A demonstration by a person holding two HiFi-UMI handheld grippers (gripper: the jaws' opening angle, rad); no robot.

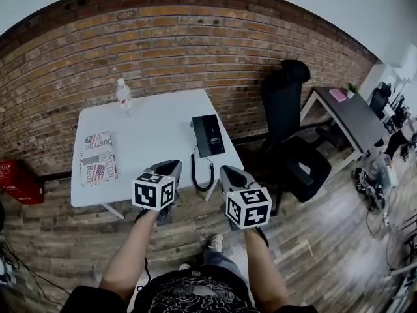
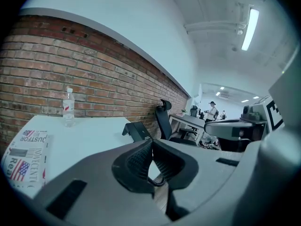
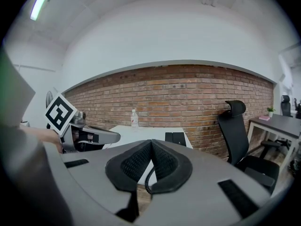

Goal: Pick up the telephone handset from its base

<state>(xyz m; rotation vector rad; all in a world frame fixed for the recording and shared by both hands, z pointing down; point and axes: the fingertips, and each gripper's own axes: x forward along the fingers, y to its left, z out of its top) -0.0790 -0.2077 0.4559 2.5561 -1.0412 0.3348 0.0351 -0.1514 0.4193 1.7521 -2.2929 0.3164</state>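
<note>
The black telephone (image 1: 209,135) sits at the right edge of the white table (image 1: 153,132), its handset (image 1: 195,134) resting along the left side of the base. Its coiled cord (image 1: 201,173) hangs over the table's front edge. My left gripper (image 1: 172,169) is shut and empty at the table's front edge, just left of the cord. My right gripper (image 1: 229,173) is also shut and empty, just right of the cord and off the table's corner. The telephone (image 2: 138,131) lies ahead beyond the left gripper (image 2: 151,143), and the telephone (image 3: 176,138) also shows past the right gripper (image 3: 151,142).
A water bottle (image 1: 123,97) stands at the table's far left, with a folded newspaper (image 1: 98,157) nearer on the left. A black office chair (image 1: 294,139) stands right of the table, a dark desk (image 1: 352,117) beyond it. A red box (image 1: 14,180) sits on the wood floor by the brick wall.
</note>
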